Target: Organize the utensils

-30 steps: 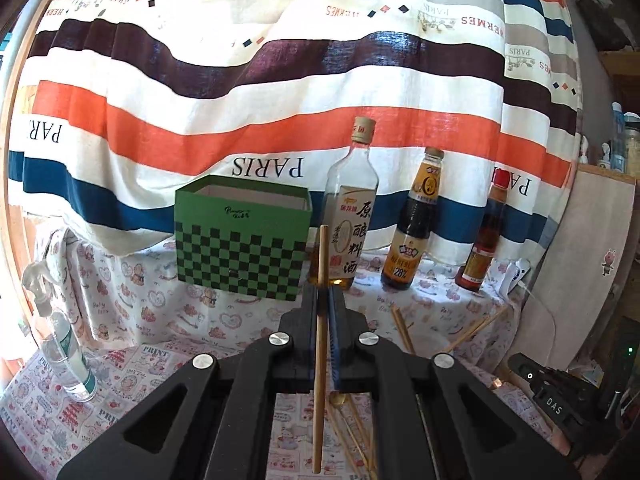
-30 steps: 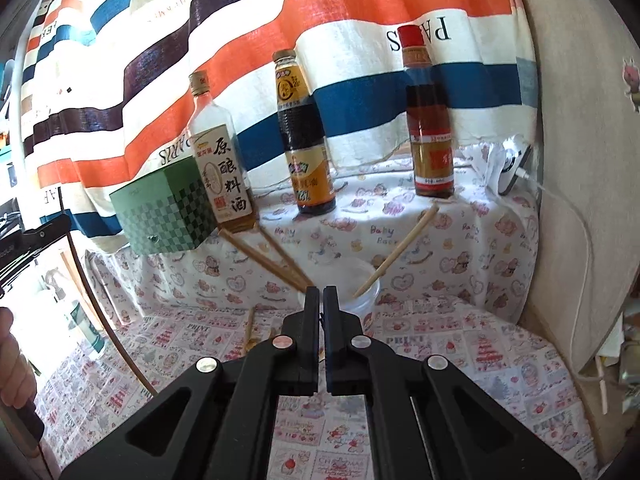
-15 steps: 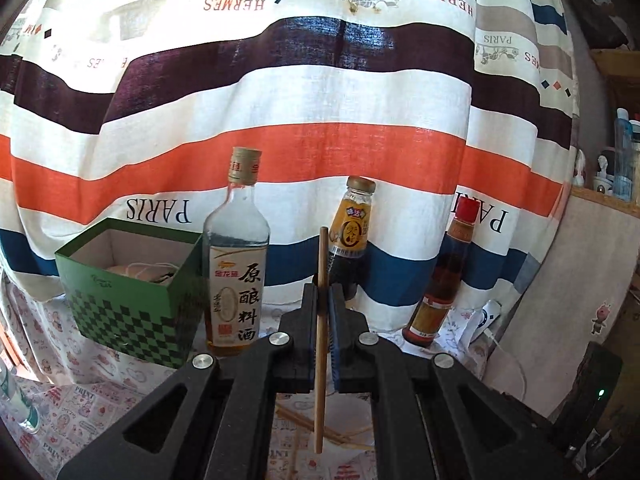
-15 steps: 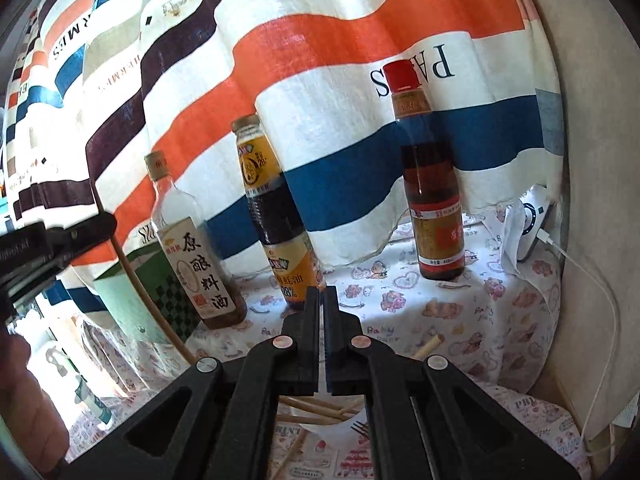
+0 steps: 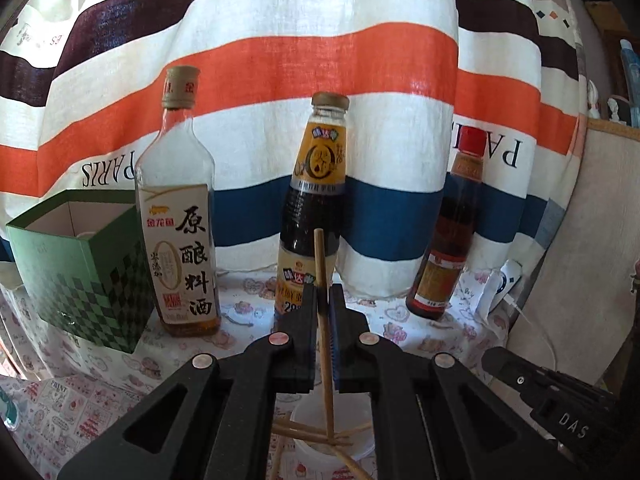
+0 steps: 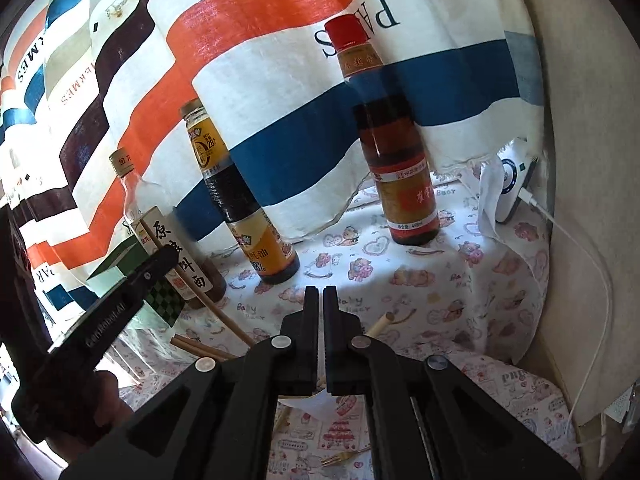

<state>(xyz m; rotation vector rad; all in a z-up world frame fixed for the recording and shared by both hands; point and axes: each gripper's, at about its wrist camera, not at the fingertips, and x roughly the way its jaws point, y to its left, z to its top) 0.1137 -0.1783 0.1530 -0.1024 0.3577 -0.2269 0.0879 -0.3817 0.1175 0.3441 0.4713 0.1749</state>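
Over the white container (image 5: 332, 432) at the bottom of the left wrist view, the left gripper (image 5: 323, 300) has its jaws pressed on one wooden chopstick (image 5: 323, 312). The stick stands nearly upright, a little tilted, and its lower end reaches down among the other chopsticks (image 5: 296, 432) that lie crossed over the container. A second ago this gripper faced the green checkered box (image 5: 80, 272), and that box stood in the middle; now the box is far at the left edge and the dark sauce bottle (image 5: 314, 216) stands straight ahead, with the clear cooking wine bottle (image 5: 178, 216) left of it and the red-capped bottle (image 5: 452, 232) right of it. So the held stick has travelled sideways to the container, and I judge that it is ready to be dropped in with the others.

From the right wrist view, the right gripper (image 6: 321, 300) has its jaws closed together with nothing between them. The left gripper (image 6: 160, 260) shows at the left side with its chopstick (image 6: 208, 304) slanting down toward the near middle. Compared with a second ago, the bottles stand closer and larger here, and the container has slipped mostly under the black jaws. A small fork (image 6: 340, 458) lies on the printed cloth (image 6: 460, 288) near the bottom, not yet sorted.
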